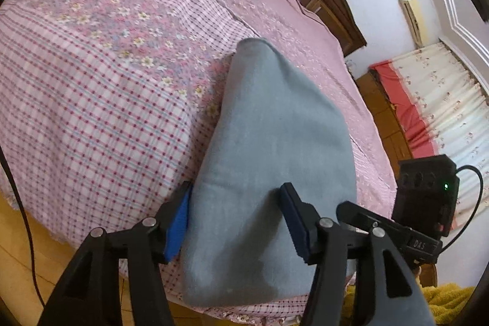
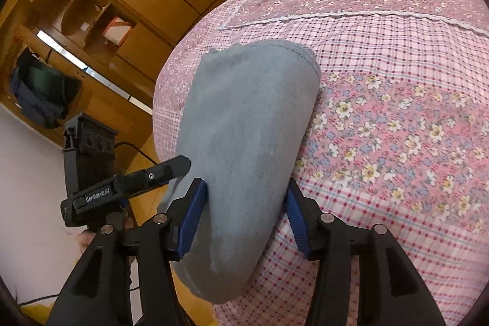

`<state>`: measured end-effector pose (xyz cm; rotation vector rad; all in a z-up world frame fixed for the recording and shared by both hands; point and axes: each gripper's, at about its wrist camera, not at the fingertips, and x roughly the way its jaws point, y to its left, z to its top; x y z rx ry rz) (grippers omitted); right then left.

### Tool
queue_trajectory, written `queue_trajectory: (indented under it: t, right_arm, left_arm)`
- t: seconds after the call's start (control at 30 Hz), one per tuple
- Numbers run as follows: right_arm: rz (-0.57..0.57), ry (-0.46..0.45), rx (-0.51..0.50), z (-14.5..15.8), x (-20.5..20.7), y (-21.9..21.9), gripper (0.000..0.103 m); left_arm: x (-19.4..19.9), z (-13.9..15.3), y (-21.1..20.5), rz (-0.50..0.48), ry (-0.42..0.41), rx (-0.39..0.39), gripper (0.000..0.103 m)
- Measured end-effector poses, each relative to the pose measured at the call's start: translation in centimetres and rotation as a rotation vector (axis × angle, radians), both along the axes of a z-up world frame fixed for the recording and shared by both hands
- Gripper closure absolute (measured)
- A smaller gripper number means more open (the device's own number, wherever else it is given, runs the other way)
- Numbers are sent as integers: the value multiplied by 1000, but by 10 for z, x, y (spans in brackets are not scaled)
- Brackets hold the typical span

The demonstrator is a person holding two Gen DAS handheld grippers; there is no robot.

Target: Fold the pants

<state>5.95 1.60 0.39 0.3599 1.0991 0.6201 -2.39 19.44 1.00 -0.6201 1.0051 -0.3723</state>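
**Grey pants laid out on a pink bedspread**

A pair of grey-blue pants (image 1: 269,148) is seen stretched lengthwise on a bed (image 1: 91,112) covered by a pink checked and floral bedspread. The left hand-held gripper (image 1: 233,222) is held spread wide, its blue pads (image 1: 177,222) set at either side of the near end of the fabric without pinching it. The right hand-held gripper (image 2: 246,216) is likewise spread apart across the pants (image 2: 244,142). A wooden wardrobe (image 2: 122,5) is visible beside the bed (image 2: 397,142).
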Motion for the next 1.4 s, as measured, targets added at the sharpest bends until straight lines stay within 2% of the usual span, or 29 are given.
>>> queue_trajectory:
  t: [0.1, 0.17, 0.37, 0.57, 0.7, 0.83, 0.93, 1.13, 1.2, 1.4]
  right_arm:
    - [5, -3, 49, -5, 9, 8, 51]
    - [6, -5, 76, -4, 12, 10, 66]
    - [34, -52, 124, 15, 6, 5, 78]
    - [31, -79, 142, 37, -4, -21, 79]
    - [6, -44, 101, 30, -4, -35, 78]
    - [-18, 5, 98, 15, 1, -38, 77]
    - [-20, 8, 117, 14, 4, -39, 77]
    - [31, -72, 127, 34, 0, -51, 78]
    - [41, -104, 128, 43, -2, -58, 78]
    - [35, -193, 142, 75, -5, -96, 78]
  left_arm:
    - [18, -9, -5, -34, -6, -25, 39]
    - [24, -16, -4, -19, -5, -73, 39]
    - [21, -15, -6, 4, -39, -120, 39]
    - [6, 13, -16, -7, -80, -118, 40]
    - [7, 27, -38, -61, -114, -76, 40]
    - [17, 20, -55, -74, -67, -10, 40]
    - [26, 11, -62, -59, -23, -28, 40]
    - [31, 30, -80, -48, -62, -30, 43]
    - [36, 39, -87, -63, -76, -52, 43]
    - [45, 66, -126, -108, -132, -39, 43]
